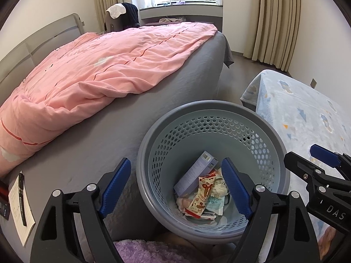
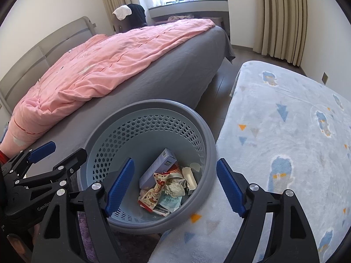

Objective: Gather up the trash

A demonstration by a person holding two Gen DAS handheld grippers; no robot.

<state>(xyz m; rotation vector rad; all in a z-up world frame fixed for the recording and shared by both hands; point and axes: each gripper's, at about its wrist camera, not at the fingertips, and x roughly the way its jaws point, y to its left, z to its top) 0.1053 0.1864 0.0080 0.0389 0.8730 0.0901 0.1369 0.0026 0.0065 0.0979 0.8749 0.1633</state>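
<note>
A grey-blue perforated basket point(image 1: 210, 107) point(image 2: 153, 104) stands on the floor between the bed and a blanket-covered surface. Inside it lie a lilac box point(image 1: 195, 173) point(image 2: 156, 166), a red and cream snack wrapper point(image 1: 200, 197) point(image 2: 155, 190), crumpled paper point(image 1: 218, 186) point(image 2: 173, 187) and other scraps. My left gripper point(image 1: 175, 162) point(image 2: 68, 148) hangs open over the basket's left side, with nothing between its blue pads. My right gripper point(image 2: 175, 161) point(image 1: 300, 153) hangs open over the basket's right rim, also holding nothing.
A bed with a pink quilt point(image 1: 98, 65) and a grey sheet point(image 2: 175, 70) fills the left. A notepad with a pen point(image 1: 20, 206) lies on its near corner. A pale blue patterned blanket point(image 2: 285, 131) lies at the right, and a purple fluffy fabric point(image 1: 142, 252) below.
</note>
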